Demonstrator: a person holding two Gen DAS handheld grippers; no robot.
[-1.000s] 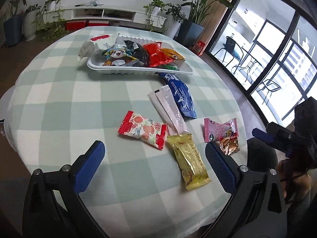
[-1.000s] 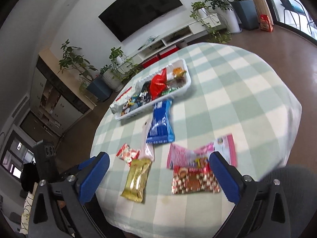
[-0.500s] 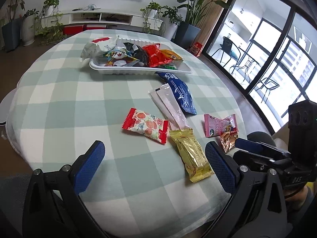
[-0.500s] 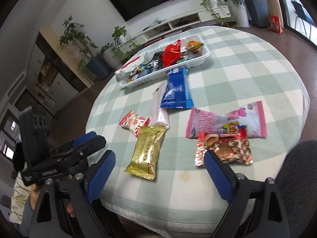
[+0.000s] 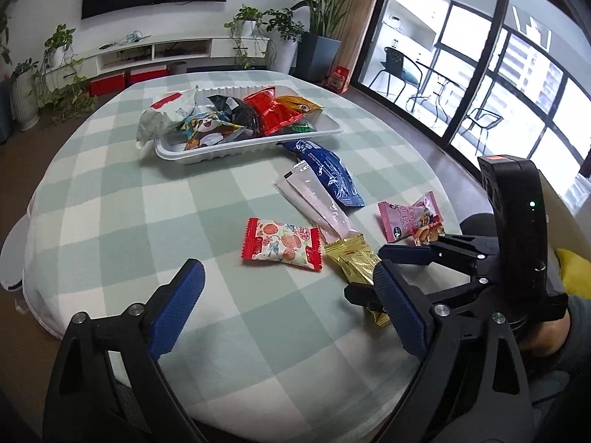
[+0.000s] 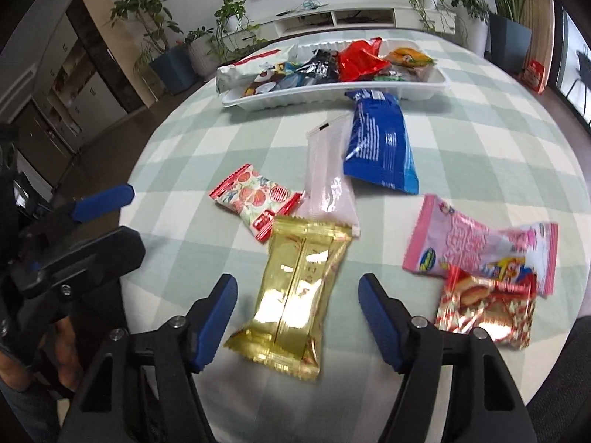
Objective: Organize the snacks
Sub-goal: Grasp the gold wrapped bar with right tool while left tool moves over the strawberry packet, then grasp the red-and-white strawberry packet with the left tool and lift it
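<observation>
Gold snack packet (image 6: 295, 291) is lying between our right gripper's (image 6: 297, 317) closing jaws, pads not yet touching it. Our left gripper (image 5: 288, 313) is narrowing too, nothing between its jaws, red-edged packet (image 5: 282, 243) ahead.

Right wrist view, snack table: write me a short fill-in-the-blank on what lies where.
1. The packet between the right gripper fingers is ____ in colour.
2. The blue packet lies just in front of the white ____.
3. The pink packet partly overlaps a ____-and-silver one.

Missing words: gold; tray; red
</observation>
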